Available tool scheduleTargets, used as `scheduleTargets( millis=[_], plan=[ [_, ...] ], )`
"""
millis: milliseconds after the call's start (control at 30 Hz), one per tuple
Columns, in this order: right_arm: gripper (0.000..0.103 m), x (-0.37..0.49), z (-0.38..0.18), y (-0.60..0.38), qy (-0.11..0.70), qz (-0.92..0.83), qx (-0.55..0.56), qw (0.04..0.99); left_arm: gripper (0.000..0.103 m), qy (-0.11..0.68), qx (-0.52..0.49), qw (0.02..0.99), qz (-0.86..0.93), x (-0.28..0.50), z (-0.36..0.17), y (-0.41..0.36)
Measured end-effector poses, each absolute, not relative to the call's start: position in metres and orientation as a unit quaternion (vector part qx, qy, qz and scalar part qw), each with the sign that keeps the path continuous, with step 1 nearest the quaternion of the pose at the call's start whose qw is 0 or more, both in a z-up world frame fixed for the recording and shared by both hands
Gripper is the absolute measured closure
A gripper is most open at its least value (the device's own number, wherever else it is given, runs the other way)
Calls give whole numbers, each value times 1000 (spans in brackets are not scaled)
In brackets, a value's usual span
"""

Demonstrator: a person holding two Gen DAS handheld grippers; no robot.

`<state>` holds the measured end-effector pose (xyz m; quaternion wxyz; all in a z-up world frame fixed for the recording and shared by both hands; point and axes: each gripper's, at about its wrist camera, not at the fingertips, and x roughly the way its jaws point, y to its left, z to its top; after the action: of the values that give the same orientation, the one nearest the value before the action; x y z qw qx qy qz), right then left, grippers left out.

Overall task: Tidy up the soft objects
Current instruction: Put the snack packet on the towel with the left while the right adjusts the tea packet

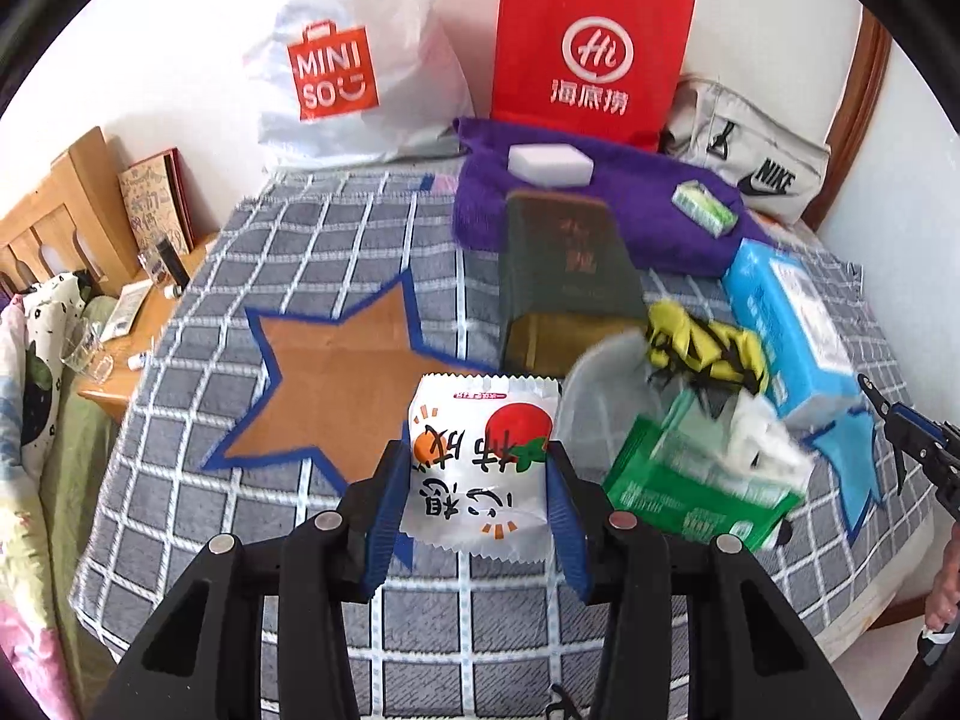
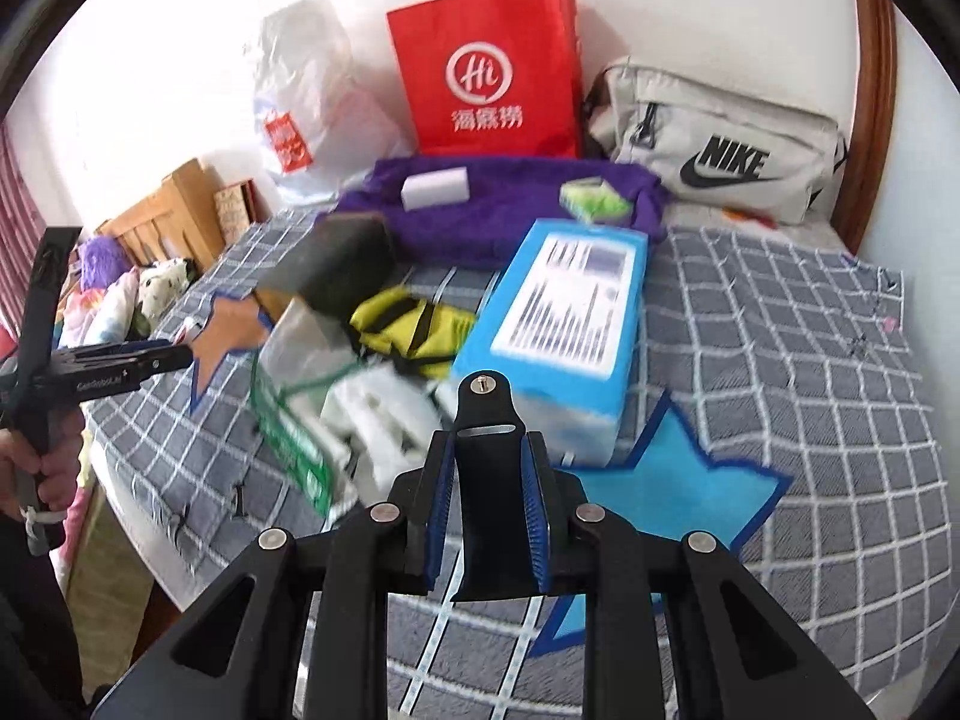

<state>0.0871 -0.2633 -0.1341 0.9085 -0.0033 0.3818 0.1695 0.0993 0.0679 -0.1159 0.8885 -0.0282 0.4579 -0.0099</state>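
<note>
My left gripper (image 1: 477, 480) is shut on a white snack packet (image 1: 480, 462) with red and orange fruit print, held above the checked cloth by the brown star mat (image 1: 342, 378). My right gripper (image 2: 486, 492) is shut on a black mount piece (image 2: 485, 456) with a screw on top, above the blue star mat (image 2: 666, 480). Between them lies a pile: a green wipes pack (image 1: 690, 486), white soft pieces (image 2: 384, 420), a yellow and black cloth (image 1: 708, 348), a clear bag (image 1: 606, 396) and a blue tissue pack (image 2: 570, 324).
A purple towel (image 1: 630, 204) at the back carries a white sponge (image 1: 549, 165) and a green sponge (image 1: 705, 210). A dark box (image 1: 564, 276) stands before it. A Miniso bag (image 1: 354, 60), red paper bag (image 1: 591, 42) and Nike pouch (image 1: 750, 156) line the wall. A wooden bedside table (image 1: 138, 324) stands left.
</note>
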Motion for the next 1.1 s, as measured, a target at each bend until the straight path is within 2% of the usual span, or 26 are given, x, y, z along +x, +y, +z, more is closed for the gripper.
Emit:
scheduleTargets(
  millis=[567,1100],
  plan=[
    [80,177,-71,-259,344,153,10,926,61,427,-10,904,-14,183,-60,42],
    [80,276,-87,-257,358,150,16,922,61,454,-46,889,-29,280,-81,36]
  ],
)
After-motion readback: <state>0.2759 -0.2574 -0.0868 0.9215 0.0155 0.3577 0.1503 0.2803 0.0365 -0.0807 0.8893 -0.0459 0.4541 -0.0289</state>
